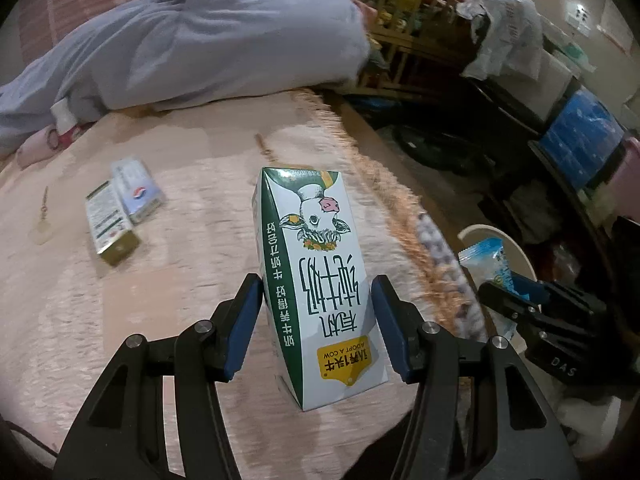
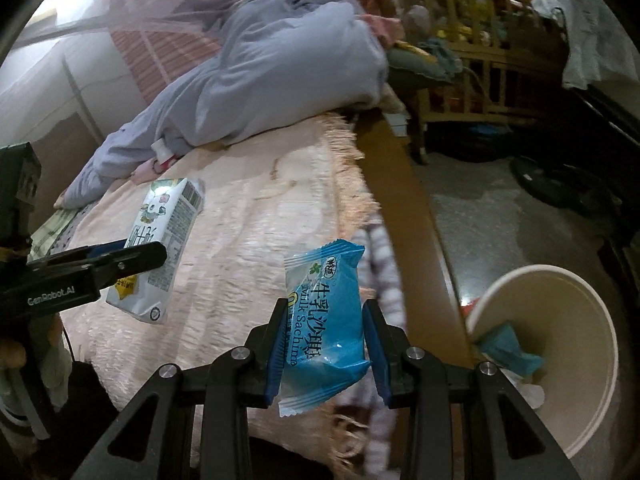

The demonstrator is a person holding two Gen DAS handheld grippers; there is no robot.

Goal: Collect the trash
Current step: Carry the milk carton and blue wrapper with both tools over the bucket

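While left fingers pinch the milk carton, right fingers pinch the snack packet.

A bed with a pink fringed blanket carried the things. On its far side lay a bundled grey-blue quilt. To the left, two small boxes lay touching on the blanket. On the floor to the right stood a cream bin, holding blue wrappers.

bin rim cut by frame edge, small boxes print blurred
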